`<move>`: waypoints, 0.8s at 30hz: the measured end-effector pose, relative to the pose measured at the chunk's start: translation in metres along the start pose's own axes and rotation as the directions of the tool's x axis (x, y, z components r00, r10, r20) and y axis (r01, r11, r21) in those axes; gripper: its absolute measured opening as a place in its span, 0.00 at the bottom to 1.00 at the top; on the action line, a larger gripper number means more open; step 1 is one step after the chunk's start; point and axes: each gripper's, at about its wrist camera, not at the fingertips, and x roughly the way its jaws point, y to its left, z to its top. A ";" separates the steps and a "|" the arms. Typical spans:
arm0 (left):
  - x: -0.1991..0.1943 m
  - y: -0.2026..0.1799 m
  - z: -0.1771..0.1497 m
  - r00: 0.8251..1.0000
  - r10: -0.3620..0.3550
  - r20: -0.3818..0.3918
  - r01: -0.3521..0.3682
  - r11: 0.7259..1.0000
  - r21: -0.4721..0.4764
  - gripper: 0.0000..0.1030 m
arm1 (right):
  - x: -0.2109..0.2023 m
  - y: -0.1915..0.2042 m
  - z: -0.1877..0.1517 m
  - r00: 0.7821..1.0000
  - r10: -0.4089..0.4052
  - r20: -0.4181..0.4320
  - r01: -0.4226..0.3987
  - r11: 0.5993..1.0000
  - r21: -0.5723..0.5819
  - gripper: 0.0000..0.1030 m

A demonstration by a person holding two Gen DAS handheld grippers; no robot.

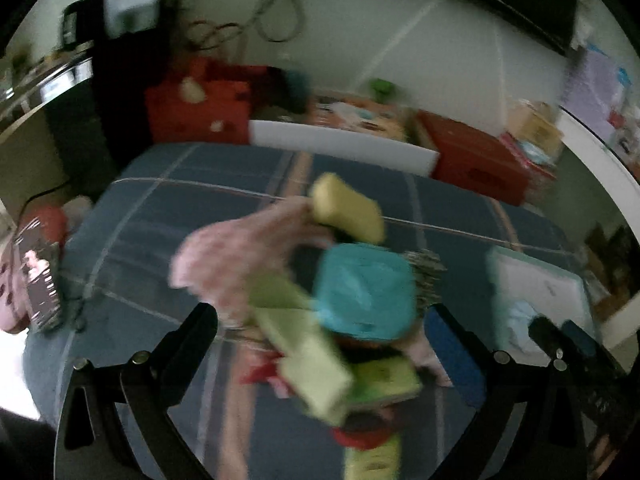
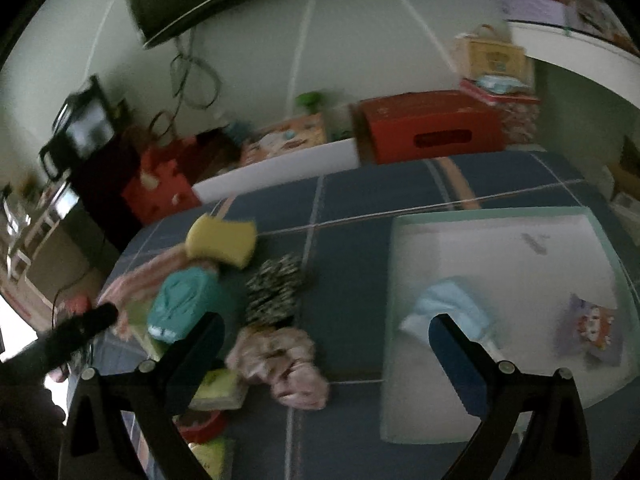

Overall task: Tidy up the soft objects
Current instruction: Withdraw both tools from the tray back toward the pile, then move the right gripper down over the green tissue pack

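Observation:
A pile of soft things lies on the blue checked cloth [image 1: 160, 216]: a yellow sponge [image 1: 346, 212], a pink cloth [image 1: 236, 256], a teal pouch [image 1: 362, 292], green sponges [image 1: 316, 368] and a zebra-patterned piece [image 2: 276, 288]. My left gripper [image 1: 324, 340] is open and hovers over the pile, holding nothing. My right gripper [image 2: 328, 352] is open above a crumpled pink cloth [image 2: 284, 364] and the edge of a pale tray [image 2: 500, 240]. A light blue cloth [image 2: 452, 312] and a small printed packet [image 2: 592, 328] lie in the tray.
Red boxes [image 2: 432, 128] and a white board [image 2: 276, 172] stand along the cloth's far edge by the wall. A dark cabinet with a monitor [image 1: 124, 12] is at the far left. The left gripper shows as a dark bar in the right wrist view [image 2: 76, 332].

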 end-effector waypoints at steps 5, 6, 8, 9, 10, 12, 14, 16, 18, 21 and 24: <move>0.003 0.041 -0.005 0.998 0.033 -0.044 -0.037 0.995 -0.089 1.00 | 0.012 0.028 -0.013 0.998 0.027 -0.056 -0.029 0.998 -0.051 1.00; 0.004 0.045 -0.007 0.998 0.039 -0.053 -0.044 0.994 -0.096 1.00 | 0.016 0.034 -0.018 0.997 0.033 -0.076 -0.038 0.997 -0.060 1.00; 0.006 0.052 -0.012 0.996 0.039 -0.081 -0.048 0.993 -0.106 1.00 | 0.022 0.042 -0.024 0.993 0.037 -0.110 -0.045 0.996 -0.074 1.00; 0.009 0.052 -0.014 0.995 0.035 -0.095 -0.046 0.993 -0.107 1.00 | 0.025 0.046 -0.027 0.991 0.037 -0.127 -0.048 0.996 -0.081 1.00; 0.012 0.052 -0.016 0.993 0.031 -0.112 -0.043 0.993 -0.107 1.00 | 0.027 0.050 -0.031 0.989 0.037 -0.145 -0.050 0.995 -0.089 1.00; 0.018 0.052 -0.022 0.990 0.029 -0.140 -0.043 0.994 -0.101 1.00 | 0.032 0.057 -0.038 0.984 0.039 -0.176 -0.057 0.993 -0.102 1.00; 0.026 0.053 -0.030 0.984 0.045 -0.175 -0.062 0.994 -0.089 1.00 | 0.035 0.064 -0.045 0.978 0.047 -0.204 -0.071 0.991 -0.112 1.00; 0.031 0.056 -0.033 0.979 0.051 -0.198 -0.071 0.993 -0.093 1.00 | 0.038 0.069 -0.051 0.974 0.050 -0.222 -0.078 0.990 -0.120 1.00; 0.034 0.059 -0.035 0.975 0.044 -0.218 -0.068 0.992 -0.104 1.00 | 0.039 0.073 -0.055 0.971 0.048 -0.232 -0.079 0.989 -0.127 1.00; 0.033 0.059 -0.032 0.976 0.031 -0.213 -0.056 0.992 -0.113 1.00 | 0.040 0.078 -0.059 0.969 0.052 -0.242 -0.086 0.988 -0.132 1.00; 0.034 0.058 -0.032 0.975 0.037 -0.218 -0.063 0.991 -0.114 1.00 | 0.040 0.082 -0.062 0.967 0.067 -0.244 -0.100 0.987 -0.127 1.00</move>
